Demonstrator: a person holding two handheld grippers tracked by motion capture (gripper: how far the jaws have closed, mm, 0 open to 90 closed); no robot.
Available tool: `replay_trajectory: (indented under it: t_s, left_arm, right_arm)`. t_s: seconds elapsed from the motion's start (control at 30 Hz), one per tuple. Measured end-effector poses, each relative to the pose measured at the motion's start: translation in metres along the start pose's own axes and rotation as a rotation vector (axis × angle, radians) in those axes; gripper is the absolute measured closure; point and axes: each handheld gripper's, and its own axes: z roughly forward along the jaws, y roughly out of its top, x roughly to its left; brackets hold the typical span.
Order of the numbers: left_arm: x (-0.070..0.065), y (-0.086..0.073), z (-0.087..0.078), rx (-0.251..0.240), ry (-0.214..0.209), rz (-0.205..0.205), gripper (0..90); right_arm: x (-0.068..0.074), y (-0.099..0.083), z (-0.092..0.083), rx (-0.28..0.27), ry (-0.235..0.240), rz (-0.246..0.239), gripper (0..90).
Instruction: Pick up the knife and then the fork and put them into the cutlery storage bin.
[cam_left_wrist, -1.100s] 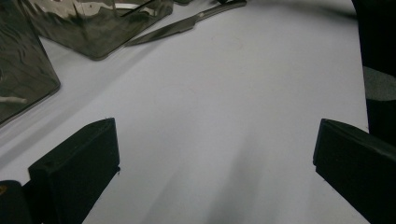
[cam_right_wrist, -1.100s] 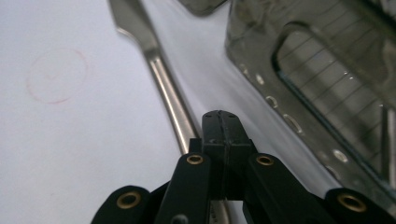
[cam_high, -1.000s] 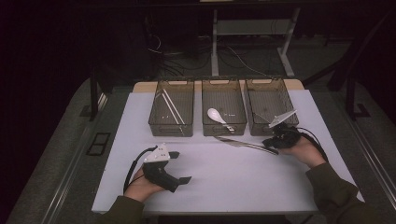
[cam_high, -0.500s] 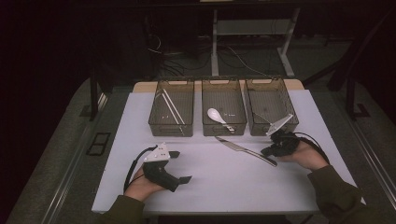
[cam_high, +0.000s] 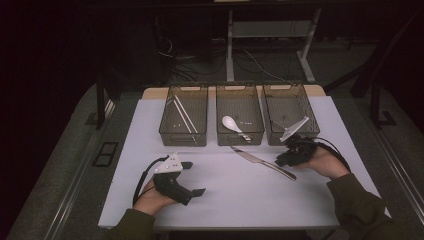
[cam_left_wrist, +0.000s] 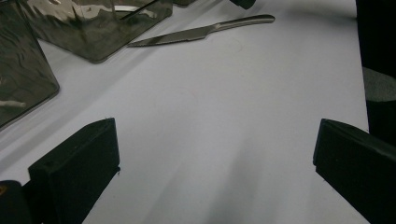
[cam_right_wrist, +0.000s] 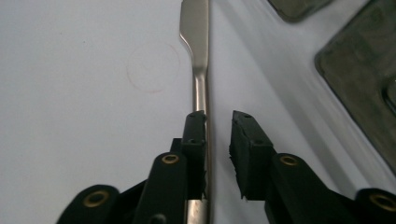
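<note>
Jaws of the right gripper (cam_right_wrist: 218, 154) have just been opening and now stand slightly parted: the knife (cam_right_wrist: 200, 70) handle lies between them, against the left pad, with a clear gap to the right one, so nothing presses on it. That reads as a release, the knife laid flat on the desk (cam_high: 240, 200) rather than carried. From above, the knife (cam_high: 262, 162) lies slantwise toward the desk's right side, just in front of the middle bin (cam_high: 240, 122), blade toward the bins, handle end by the right gripper (cam_high: 292, 155). Left gripper (cam_left_wrist: 212, 172) jaws stand wide apart over bare desk with nothing between them, parked near the front edge. Three clear bins line the far edge: chopsticks (cam_high: 183, 115) in the left bin (cam_high: 183, 120), a white spoon (cam_high: 235, 126) in the middle, the right bin (cam_high: 291, 117) probably meant for the knife.
</note>
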Motion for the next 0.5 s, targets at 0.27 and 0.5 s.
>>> replay_trajectory:
  t_s: [0.27,0.5]
  left_arm:
    - [0.0,0.0,0.0,0.001,-0.002,0.002,0.0]
    - [0.0,0.0,0.0,-0.003,-0.003,0.0,0.0]
  right_arm:
    - [0.01,0.029,0.017,0.114,-0.006,-0.063,73.4]
    - [0.011,0.042,0.028,0.196,-0.018,-0.062,73.4]
